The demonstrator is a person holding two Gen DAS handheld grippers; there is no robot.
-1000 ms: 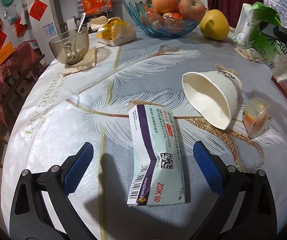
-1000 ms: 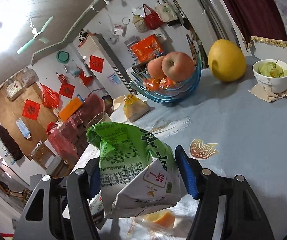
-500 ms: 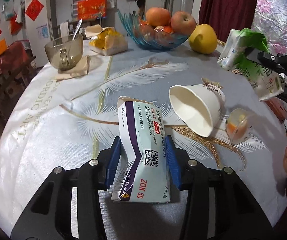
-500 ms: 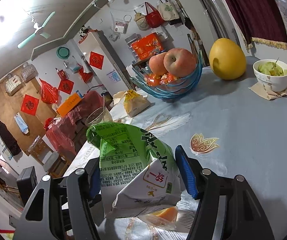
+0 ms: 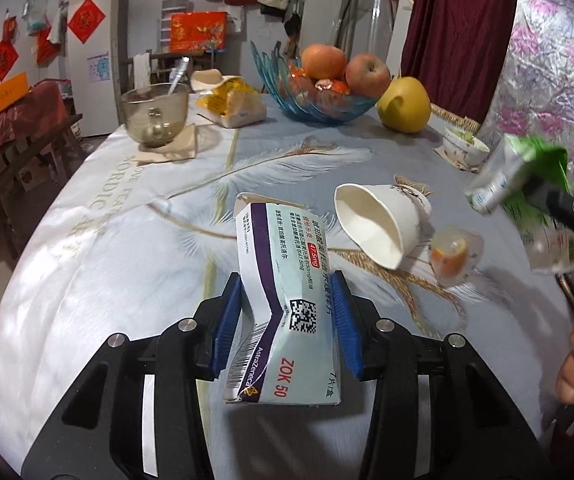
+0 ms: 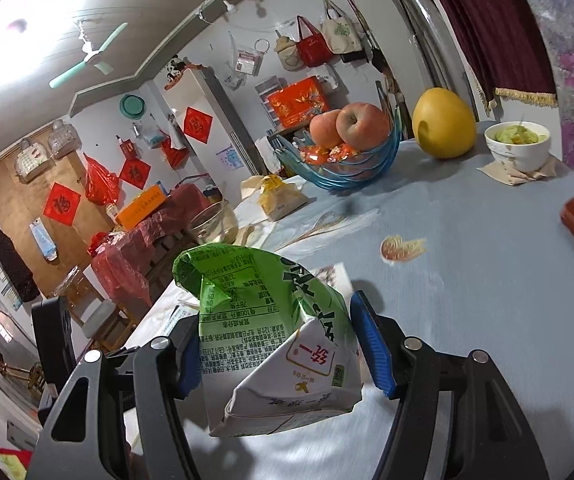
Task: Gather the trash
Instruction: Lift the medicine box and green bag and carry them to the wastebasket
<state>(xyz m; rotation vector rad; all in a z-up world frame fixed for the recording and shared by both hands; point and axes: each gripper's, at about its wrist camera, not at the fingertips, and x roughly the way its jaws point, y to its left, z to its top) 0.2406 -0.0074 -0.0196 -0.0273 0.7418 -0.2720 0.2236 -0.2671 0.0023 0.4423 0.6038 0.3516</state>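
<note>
Crumpled pale-blue medicine box (image 5: 287, 304) sits pinched in the left fingers (image 5: 229, 312); right fingers (image 6: 373, 344) clamp a creased green carton (image 6: 271, 340).

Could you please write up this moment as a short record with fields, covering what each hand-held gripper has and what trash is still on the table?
left hand-held gripper: shut on the crushed medicine box, lifted off the table
right hand-held gripper: shut on the green drink carton
trash on table: tipped paper cup; small clear jelly cup beside it
not trash: blue fruit bowl with apples, yellow pomelo, glass cup on a napkin
bin: not in view
</note>
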